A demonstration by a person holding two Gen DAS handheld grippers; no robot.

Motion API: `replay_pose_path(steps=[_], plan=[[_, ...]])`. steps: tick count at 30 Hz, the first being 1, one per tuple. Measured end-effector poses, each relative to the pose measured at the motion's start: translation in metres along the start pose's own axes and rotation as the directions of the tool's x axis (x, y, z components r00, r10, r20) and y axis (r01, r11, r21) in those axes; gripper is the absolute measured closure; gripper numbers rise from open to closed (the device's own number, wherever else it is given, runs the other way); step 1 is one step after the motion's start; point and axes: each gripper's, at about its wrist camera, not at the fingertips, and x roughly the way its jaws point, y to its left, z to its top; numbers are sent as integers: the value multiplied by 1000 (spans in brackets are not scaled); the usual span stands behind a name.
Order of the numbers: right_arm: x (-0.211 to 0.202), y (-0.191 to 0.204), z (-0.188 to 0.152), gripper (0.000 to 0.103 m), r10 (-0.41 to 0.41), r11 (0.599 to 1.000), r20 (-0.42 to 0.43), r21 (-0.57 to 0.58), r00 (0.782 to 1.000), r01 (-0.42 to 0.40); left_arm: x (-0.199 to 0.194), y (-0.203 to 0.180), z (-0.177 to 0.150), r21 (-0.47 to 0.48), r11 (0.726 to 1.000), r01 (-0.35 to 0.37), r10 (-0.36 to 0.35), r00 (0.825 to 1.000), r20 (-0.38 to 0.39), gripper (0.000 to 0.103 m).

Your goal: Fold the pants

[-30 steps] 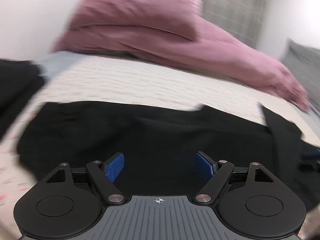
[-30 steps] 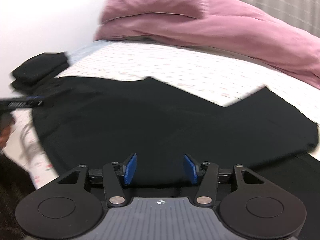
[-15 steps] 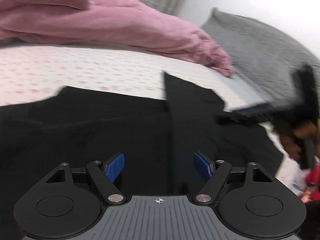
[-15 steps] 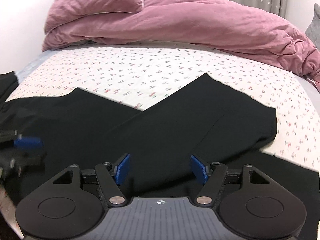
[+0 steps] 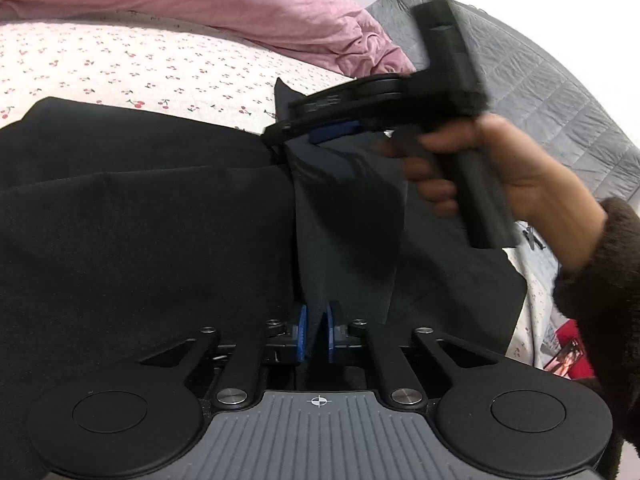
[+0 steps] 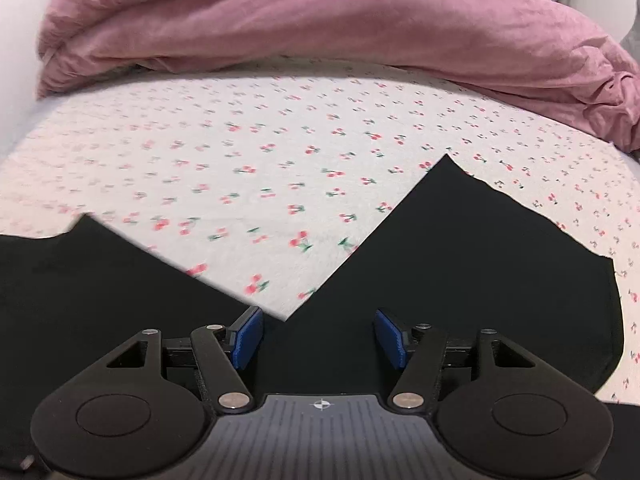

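Black pants point(image 5: 140, 220) lie spread on a bed with a cherry-print sheet point(image 5: 120, 60). My left gripper point(image 5: 315, 334) is shut on a raised fold of the pants fabric between its blue pads. In the left wrist view, my right gripper point(image 5: 320, 126) hovers over the far edge of the same fold, held by a hand. In the right wrist view the right gripper point(image 6: 319, 338) is open, its blue pads wide apart just above the black pants point(image 6: 460, 260), holding nothing.
A pink duvet point(image 6: 320, 20) is heaped along the far side of the bed. A grey quilted blanket point(image 5: 540, 80) lies at the right. The cherry-print sheet point(image 6: 260, 152) shows beyond the pants.
My left gripper has closed on a fold of the pants. My right gripper has opened wider and moved closer over the pants, into the left wrist view.
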Motion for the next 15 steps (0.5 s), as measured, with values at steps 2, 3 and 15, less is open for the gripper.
replay_pose_path(steps=[2,3,15], plan=[[4,2,1,61,-32,999,28,-15,999,32,0,0,-1,-1,1000,-8,8,1000,1,103],[3,2,0,78,-36,999,42,-22,998,37,0,0,-2,0,1000,-13,13,1000,2,103],[-77,-23,-24,103,-117,993,214,-8,970,121,-8,-17,-8,64,998,-18,16,999,37,103]])
